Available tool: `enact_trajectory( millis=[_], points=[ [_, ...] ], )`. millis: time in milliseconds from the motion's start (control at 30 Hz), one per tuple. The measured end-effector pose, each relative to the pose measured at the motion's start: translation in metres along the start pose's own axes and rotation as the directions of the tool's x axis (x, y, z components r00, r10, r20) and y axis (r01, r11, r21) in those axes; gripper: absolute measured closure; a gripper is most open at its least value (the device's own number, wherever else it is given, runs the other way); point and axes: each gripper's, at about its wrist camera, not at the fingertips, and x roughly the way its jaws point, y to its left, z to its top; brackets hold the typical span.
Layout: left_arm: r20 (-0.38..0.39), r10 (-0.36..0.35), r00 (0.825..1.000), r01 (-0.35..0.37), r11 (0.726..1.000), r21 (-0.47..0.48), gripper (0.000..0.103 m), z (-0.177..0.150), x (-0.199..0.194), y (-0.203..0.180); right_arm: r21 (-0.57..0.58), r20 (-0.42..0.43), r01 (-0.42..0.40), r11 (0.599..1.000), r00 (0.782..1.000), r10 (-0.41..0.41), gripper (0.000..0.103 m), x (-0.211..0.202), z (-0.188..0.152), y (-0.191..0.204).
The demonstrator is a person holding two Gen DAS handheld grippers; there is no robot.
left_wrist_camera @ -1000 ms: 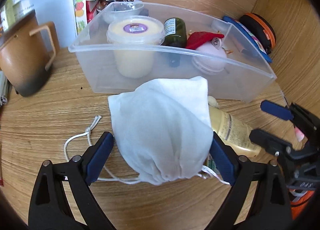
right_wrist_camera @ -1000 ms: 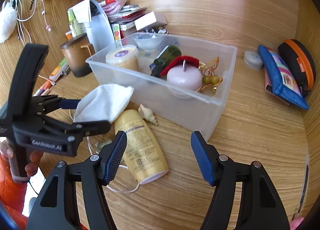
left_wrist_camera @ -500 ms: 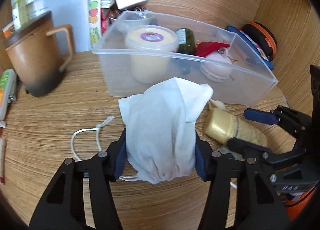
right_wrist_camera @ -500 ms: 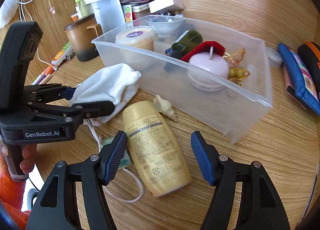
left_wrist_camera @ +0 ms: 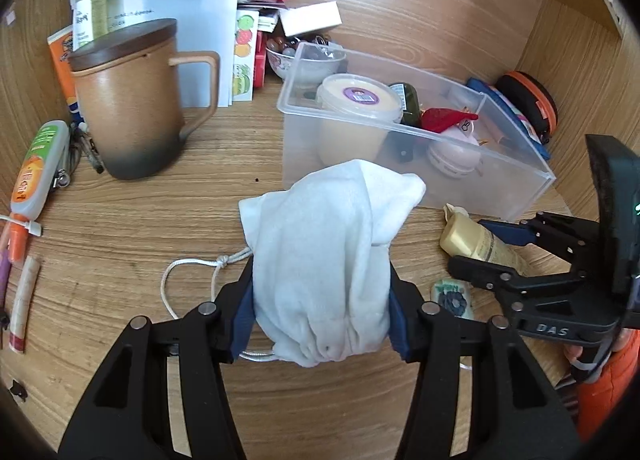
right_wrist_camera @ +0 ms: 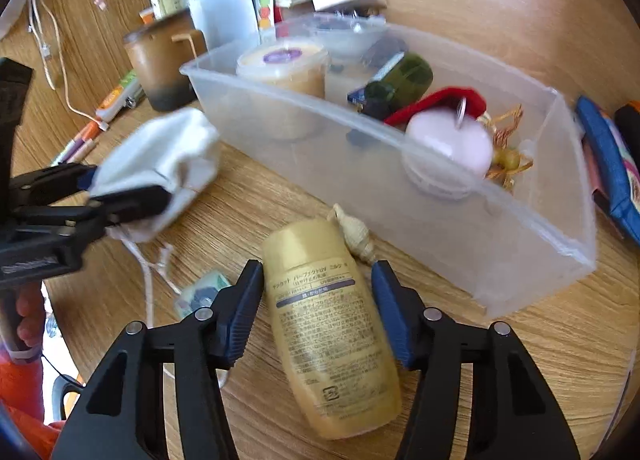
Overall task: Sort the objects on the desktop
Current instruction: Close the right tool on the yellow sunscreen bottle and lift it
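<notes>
The left gripper point(left_wrist_camera: 320, 314) has its jaws clamped on a white drawstring pouch point(left_wrist_camera: 332, 260), which sits on the wooden counter point(left_wrist_camera: 120, 240) just in front of the clear plastic bin point(left_wrist_camera: 516, 180). The right gripper point(right_wrist_camera: 318, 304) has its jaws apart on either side of a gold bottle point(right_wrist_camera: 332, 324) lying on the counter near the bin, with a small seashell point(right_wrist_camera: 354, 230) beside its cap.

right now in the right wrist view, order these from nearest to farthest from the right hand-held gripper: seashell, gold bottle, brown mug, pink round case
1. gold bottle, between the right hand-held gripper fingers
2. seashell, just ahead by the bin
3. pink round case, inside the clear bin, right
4. brown mug, far left
</notes>
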Motion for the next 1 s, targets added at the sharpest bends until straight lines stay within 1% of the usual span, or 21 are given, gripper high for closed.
enact_trajectory(
  millis=[100, 300, 433, 667, 833, 1000],
  points=[
    [0.004, -0.004, 1.000, 0.004, 1.000, -0.007, 0.049, -0.001, -0.001, 0.004, -0.031, 0.009, 0.041, 0.999, 0.999, -0.040, 0.053, 0.000, -0.002, 0.007],
    [0.014, -0.023, 1.000, 0.023, 1.000, -0.008, 0.049, -0.001, -0.005, 0.003, -0.016, 0.037, 0.056, 0.998, 0.998, -0.056, 0.057, -0.001, -0.004, 0.014],
    [0.039, -0.027, 0.999, 0.027, 1.000, 0.003, 0.049, 0.002, -0.014, -0.001, 0.015, 0.057, 0.046, 0.999, 0.997, -0.047, 0.058, -0.006, -0.005, 0.014],
    [0.075, -0.037, 0.997, 0.037, 0.999, 0.008, 0.049, 0.008, -0.030, -0.007, 0.063, 0.126, 0.016, 0.998, 0.992, -0.024, 0.058, -0.025, -0.007, 0.011],
    [0.104, -0.049, 0.993, 0.047, 0.999, 0.020, 0.049, 0.011, -0.045, -0.015, 0.079, 0.183, -0.004, 0.997, 0.983, -0.010, 0.058, -0.044, -0.008, 0.007],
    [0.126, -0.059, 0.990, 0.054, 0.998, 0.043, 0.049, 0.014, -0.056, -0.027, 0.096, 0.221, -0.022, 0.995, 0.975, 0.000, 0.058, -0.057, -0.007, 0.000]
  ],
)
